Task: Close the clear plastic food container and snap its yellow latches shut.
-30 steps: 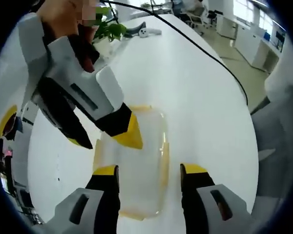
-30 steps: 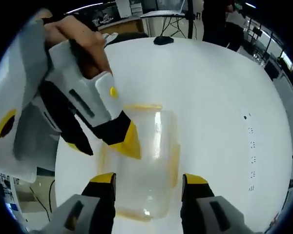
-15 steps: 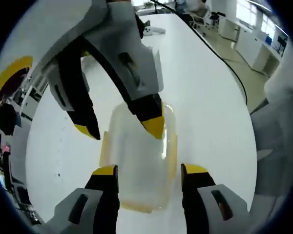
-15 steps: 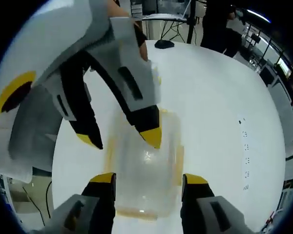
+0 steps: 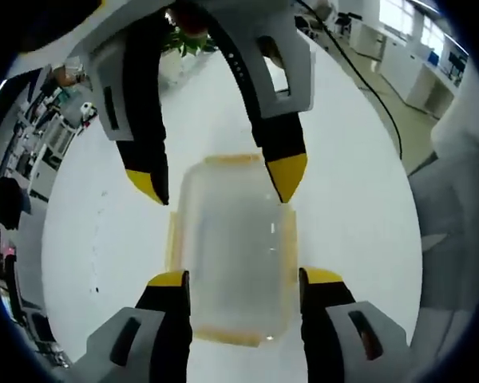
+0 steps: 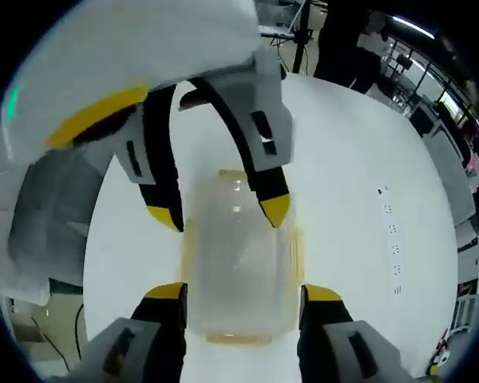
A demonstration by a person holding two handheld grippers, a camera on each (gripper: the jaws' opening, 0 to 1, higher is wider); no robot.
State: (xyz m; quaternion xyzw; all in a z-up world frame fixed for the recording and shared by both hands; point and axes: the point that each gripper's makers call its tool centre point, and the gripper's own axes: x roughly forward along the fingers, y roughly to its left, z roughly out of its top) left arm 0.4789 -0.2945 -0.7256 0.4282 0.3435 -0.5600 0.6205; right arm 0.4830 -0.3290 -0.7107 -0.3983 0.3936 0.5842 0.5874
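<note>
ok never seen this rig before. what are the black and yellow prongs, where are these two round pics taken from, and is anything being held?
No robot here: a person holds a two-jaw gripper in each hand, and a fisheye camera rides on each one. In the left gripper view, the left gripper rises from the bottom, while the right gripper reaches in from the top. The right gripper view is the reverse: the right gripper sits at the bottom and the left gripper comes from above. The prongs are the jaws, black with yellow tips.

On the round white table sits a clear rectangular plastic food container with yellow latches. Both grippers are open, their jaws straddling its opposite ends. Nothing is gripped or lifted; whether a tip touches the container I cannot tell.
</note>
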